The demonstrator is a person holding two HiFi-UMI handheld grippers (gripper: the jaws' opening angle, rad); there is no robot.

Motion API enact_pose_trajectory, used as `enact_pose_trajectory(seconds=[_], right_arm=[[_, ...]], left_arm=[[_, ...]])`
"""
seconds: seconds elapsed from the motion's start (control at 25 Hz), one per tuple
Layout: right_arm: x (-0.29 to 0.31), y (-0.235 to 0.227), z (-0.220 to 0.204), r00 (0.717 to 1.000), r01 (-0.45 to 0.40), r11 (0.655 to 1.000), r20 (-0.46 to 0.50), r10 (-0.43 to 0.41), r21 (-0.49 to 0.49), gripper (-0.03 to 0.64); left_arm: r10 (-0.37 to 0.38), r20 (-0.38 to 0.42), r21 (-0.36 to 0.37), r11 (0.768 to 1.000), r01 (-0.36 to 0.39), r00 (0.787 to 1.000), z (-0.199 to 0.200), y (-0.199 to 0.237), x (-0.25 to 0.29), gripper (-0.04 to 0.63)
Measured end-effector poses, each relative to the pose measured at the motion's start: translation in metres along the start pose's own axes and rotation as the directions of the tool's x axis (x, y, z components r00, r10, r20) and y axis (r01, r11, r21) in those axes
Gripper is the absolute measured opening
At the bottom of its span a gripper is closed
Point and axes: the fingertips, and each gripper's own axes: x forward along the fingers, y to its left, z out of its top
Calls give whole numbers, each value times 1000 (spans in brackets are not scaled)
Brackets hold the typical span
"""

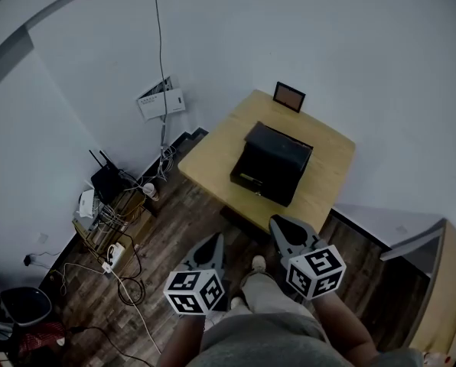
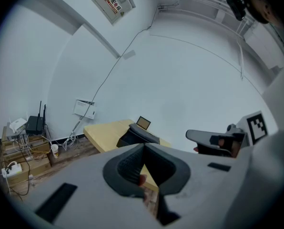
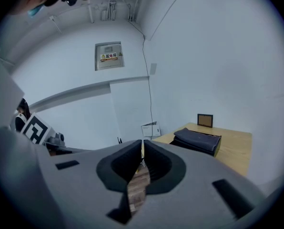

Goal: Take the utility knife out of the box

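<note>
A black box (image 1: 272, 163) with its lid down stands on a light wooden table (image 1: 331, 167). No utility knife shows in any view. Both grippers hang in the air over the floor, short of the table's near edge and apart from the box. My left gripper (image 1: 215, 239) is shut with nothing between its jaws; in the left gripper view its tips (image 2: 143, 146) meet, with the box (image 2: 137, 136) beyond them. My right gripper (image 1: 278, 222) is shut and empty too, and its tips (image 3: 142, 142) point left of the box (image 3: 197, 141).
A small picture frame (image 1: 289, 96) stands at the table's far edge. Routers, cables and a power strip (image 1: 113, 254) clutter the floor at left, below a white wall panel (image 1: 161, 102). A wooden cabinet (image 1: 442, 281) stands at right. My shoe (image 1: 258, 264) is on the plank floor.
</note>
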Motion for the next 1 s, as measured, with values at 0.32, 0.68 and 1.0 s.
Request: enact_pose_trajectory(seconds=[0.32, 0.68, 1.0], right_arm=[[42, -46, 12, 1000, -19, 1000, -14, 19, 13, 2], [91, -93, 30, 996, -62, 998, -58, 61, -14, 2], [134, -122, 28, 979, -138, 987, -161, 123, -85, 2]], left_arm=[[46, -9, 2, 999, -46, 999, 15, 13, 52, 3], [78, -18, -30, 996, -78, 997, 29, 23, 120, 3], [103, -45, -62, 992, -105, 994, 27, 28, 165, 3]])
